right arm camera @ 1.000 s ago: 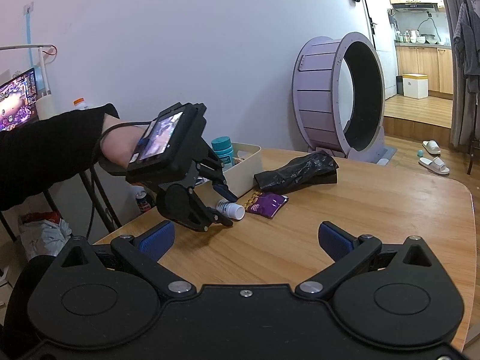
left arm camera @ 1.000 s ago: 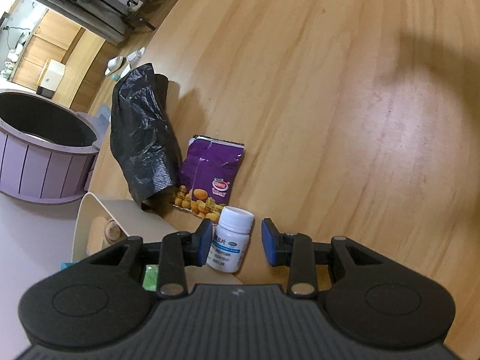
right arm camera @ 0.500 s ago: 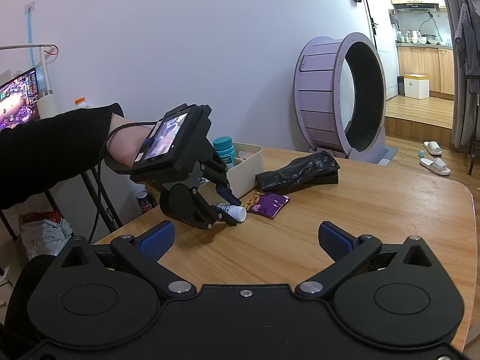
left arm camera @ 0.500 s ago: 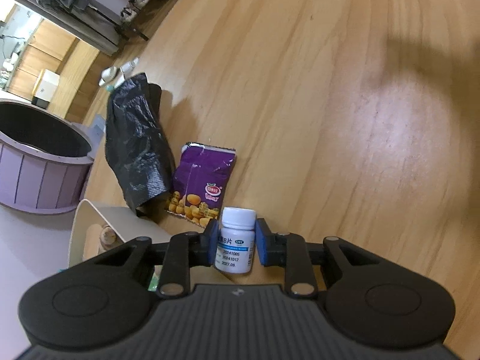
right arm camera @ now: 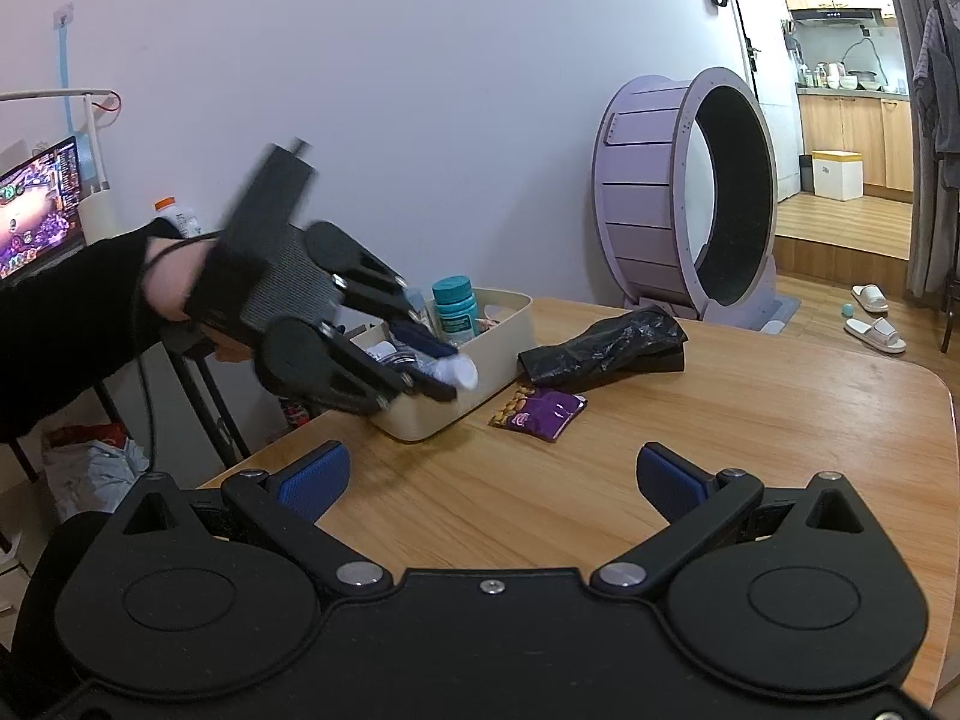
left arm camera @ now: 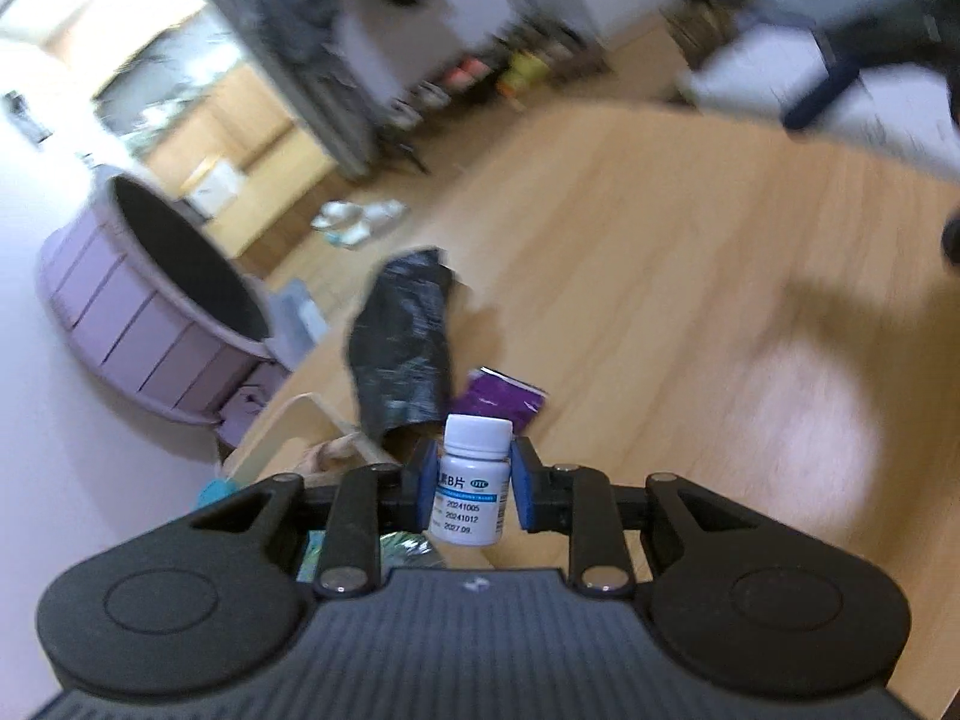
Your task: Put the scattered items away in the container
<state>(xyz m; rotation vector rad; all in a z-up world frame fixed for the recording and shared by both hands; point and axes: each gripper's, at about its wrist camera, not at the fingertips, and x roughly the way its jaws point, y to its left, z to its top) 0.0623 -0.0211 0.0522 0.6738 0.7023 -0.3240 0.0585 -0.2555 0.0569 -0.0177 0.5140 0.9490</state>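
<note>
My left gripper (left arm camera: 471,483) is shut on a small white pill bottle (left arm camera: 470,480) with a blue label, its blue pads pressing both sides. In the right wrist view that left gripper (right arm camera: 447,369) holds the white bottle (right arm camera: 459,371) in the air over the near corner of the cream container (right arm camera: 480,390). A teal-capped bottle (right arm camera: 456,309) stands inside the container. A purple snack packet (right arm camera: 540,411) and a black plastic bag (right arm camera: 603,345) lie on the wooden table beside the container. My right gripper (right arm camera: 489,477) hangs open above the table's near side, nothing between its fingers.
A purple cat wheel (right arm camera: 690,192) stands beyond the table's far edge. A person's black sleeve (right arm camera: 66,324) reaches in from the left. A laptop (right arm camera: 36,204) glows at the far left. Slippers (right arm camera: 873,327) lie on the floor at right.
The left gripper closed on the white bottle, then lifted it off the table and carried it over the container, rolling as it went. The right gripper stayed still.
</note>
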